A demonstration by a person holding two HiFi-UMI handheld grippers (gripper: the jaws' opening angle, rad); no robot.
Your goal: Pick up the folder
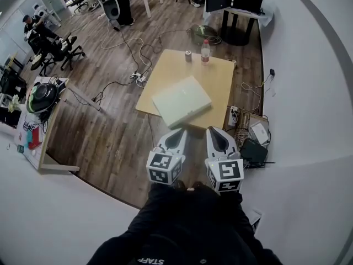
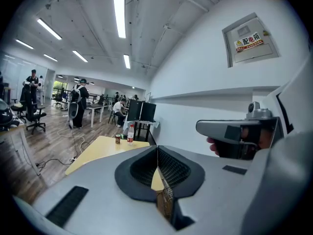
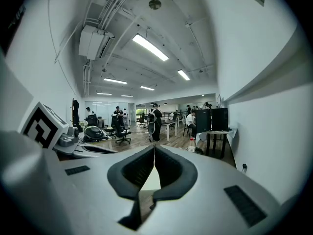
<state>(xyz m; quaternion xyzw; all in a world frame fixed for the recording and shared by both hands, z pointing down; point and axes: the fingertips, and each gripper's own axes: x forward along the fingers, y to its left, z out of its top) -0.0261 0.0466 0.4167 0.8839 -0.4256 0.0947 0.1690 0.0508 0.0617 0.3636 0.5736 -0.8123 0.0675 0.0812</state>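
Note:
A pale, flat folder [image 1: 181,101] lies closed near the front edge of a small yellow table [image 1: 215,81]. My two grippers hang side by side short of that edge, over the wooden floor, both pointing toward the table. The left gripper [image 1: 175,138] is shut with nothing in it; its ribbed pads meet in the left gripper view [image 2: 157,151]. The right gripper [image 1: 216,138] is also shut and empty [image 3: 154,150]. Neither touches the folder. In both gripper views the jaws hide most of the folder.
A drink bottle [image 1: 205,52] and a small can [image 1: 188,56] stand at the table's far edge. Cables and a power strip [image 1: 138,77] trail on the floor to the left. Boxes and wires [image 1: 251,139] sit by the white wall at right. A cluttered side desk [image 1: 41,109] is at far left.

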